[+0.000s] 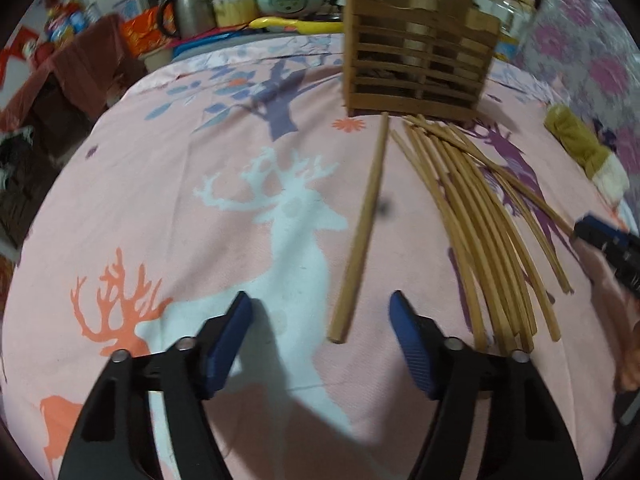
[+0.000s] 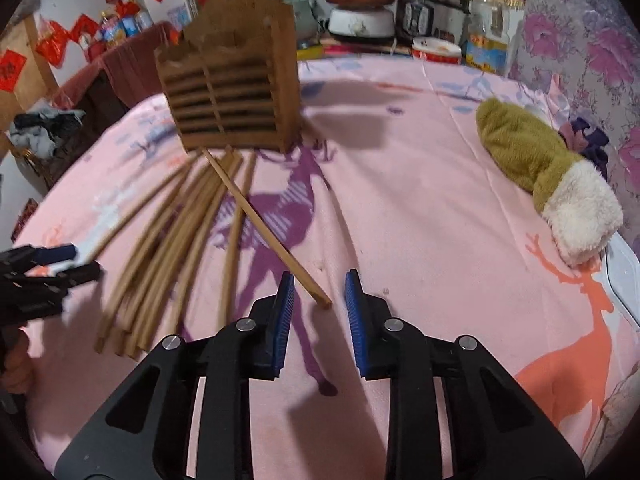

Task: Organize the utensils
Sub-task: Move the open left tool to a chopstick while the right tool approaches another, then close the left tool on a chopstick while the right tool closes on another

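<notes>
Right gripper [image 2: 319,285] sits partly open with the thin wooden chopstick's [image 2: 267,231] near end between its blue pads, not pinched.

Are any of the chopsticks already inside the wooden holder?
No, the wooden holder shows only dark slots, and the chopsticks all lie on the pink cloth in front of it.
</notes>
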### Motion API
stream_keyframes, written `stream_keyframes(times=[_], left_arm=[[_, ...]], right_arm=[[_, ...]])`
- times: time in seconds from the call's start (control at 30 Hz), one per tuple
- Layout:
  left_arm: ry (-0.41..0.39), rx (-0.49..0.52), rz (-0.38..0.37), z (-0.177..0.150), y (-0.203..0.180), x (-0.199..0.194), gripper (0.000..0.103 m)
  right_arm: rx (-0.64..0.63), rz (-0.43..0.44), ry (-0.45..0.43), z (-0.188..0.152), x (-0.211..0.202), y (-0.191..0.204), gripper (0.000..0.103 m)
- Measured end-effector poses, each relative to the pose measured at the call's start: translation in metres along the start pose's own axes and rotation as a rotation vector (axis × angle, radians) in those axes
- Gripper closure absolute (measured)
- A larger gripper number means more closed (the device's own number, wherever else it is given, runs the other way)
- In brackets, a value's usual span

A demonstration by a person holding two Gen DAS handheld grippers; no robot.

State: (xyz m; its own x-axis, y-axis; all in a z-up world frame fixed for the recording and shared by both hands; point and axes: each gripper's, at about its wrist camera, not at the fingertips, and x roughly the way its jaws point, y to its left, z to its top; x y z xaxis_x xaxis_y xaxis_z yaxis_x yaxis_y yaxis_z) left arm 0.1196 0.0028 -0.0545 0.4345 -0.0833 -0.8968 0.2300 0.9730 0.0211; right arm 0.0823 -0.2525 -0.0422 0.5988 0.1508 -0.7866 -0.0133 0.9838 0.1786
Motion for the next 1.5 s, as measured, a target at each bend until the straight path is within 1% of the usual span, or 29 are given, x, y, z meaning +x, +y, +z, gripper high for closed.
stream_keyframes(times=[0.03,0.07,0.1,0.13,0.3,0.37,0.5,0.57,0.6,0.63,0.77,0.87,0.9,0.97,1.0,1.03,1.13,1.2,1.27,1.37,1.4,1.5], left_arm=[[-0.01,0.023,-0.004,-0.001,-0.005,-0.001,0.052],[-0.014,0.034,-0.01,-0.001,-0.007,-0.002,0.057],[-0.018,0.046,-0.022,-0.001,-0.01,-0.002,0.065],[-0.02,0.053,-0.027,-0.001,-0.012,-0.002,0.068],[-0.014,0.031,-0.049,0.001,-0.008,-0.001,0.068],[-0.015,0.031,-0.047,0.002,-0.008,-0.001,0.067],[-0.021,0.044,-0.035,0.0,-0.011,-0.001,0.067],[-0.028,0.054,-0.03,-0.002,-0.012,-0.003,0.073],[-0.03,0.06,-0.029,-0.004,-0.012,-0.004,0.085],[-0.032,0.069,-0.029,-0.007,-0.013,-0.006,0.093],[-0.031,0.075,-0.04,-0.014,-0.012,-0.011,0.094],[-0.026,0.046,-0.057,-0.013,-0.007,-0.01,0.087],[-0.026,0.044,-0.058,-0.013,-0.007,-0.01,0.083],[-0.032,0.06,-0.046,-0.014,-0.01,-0.01,0.082],[-0.037,0.071,-0.037,-0.015,-0.013,-0.011,0.084],[-0.038,0.078,-0.044,-0.016,-0.014,-0.012,0.097],[-0.049,0.085,-0.05,-0.02,-0.016,-0.017,0.097],[-0.074,0.077,-0.056,-0.023,-0.014,-0.026,0.097],[-0.123,0.06,-0.074,-0.028,-0.009,-0.041,0.097],[-0.189,0.026,-0.086,-0.031,-0.003,-0.059,0.097],[-0.215,0.02,-0.075,-0.03,-0.002,-0.068,0.097],[-0.255,0.045,-0.053,-0.022,-0.01,-0.086,0.097]], right_arm=[[0.001,0.02,-0.005,0.001,-0.001,0.0,0.075],[0.0,0.037,0.0,0.001,0.0,0.001,0.075],[-0.004,0.044,0.006,0.002,0.002,0.003,0.075],[-0.009,0.048,0.014,0.002,0.005,0.004,0.076],[0.008,0.056,0.048,0.006,0.019,0.001,0.076],[0.009,0.034,0.049,0.008,0.023,-0.002,0.077],[0.014,0.054,0.073,0.008,0.029,-0.007,0.078],[-0.012,0.037,0.08,0.003,0.027,-0.004,0.085],[-0.031,0.027,0.079,-0.001,0.024,0.0,0.088],[-0.05,0.018,0.078,-0.005,0.02,0.004,0.09],[-0.093,-0.007,0.069,-0.018,0.011,0.015,0.091],[-0.085,-0.002,0.069,-0.019,0.01,0.013,0.09],[-0.078,0.004,0.07,-0.019,0.01,0.012,0.09],[-0.071,0.007,0.069,-0.019,0.009,0.011,0.091],[-0.075,0.004,0.068,-0.02,0.008,0.012,0.093],[-0.084,0.003,0.067,-0.022,0.006,0.014,0.094],[-0.1,0.012,0.057,-0.029,-0.002,0.018,0.096],[-0.103,0.016,0.04,-0.032,-0.009,0.019,0.096],[-0.108,0.006,0.009,-0.033,-0.016,0.019,0.096],[-0.104,0.003,-0.072,-0.032,-0.035,0.019,0.096],[-0.102,-0.003,-0.096,-0.03,-0.041,0.02,0.096],[-0.096,-0.001,-0.17,-0.023,-0.059,0.022,0.097]])
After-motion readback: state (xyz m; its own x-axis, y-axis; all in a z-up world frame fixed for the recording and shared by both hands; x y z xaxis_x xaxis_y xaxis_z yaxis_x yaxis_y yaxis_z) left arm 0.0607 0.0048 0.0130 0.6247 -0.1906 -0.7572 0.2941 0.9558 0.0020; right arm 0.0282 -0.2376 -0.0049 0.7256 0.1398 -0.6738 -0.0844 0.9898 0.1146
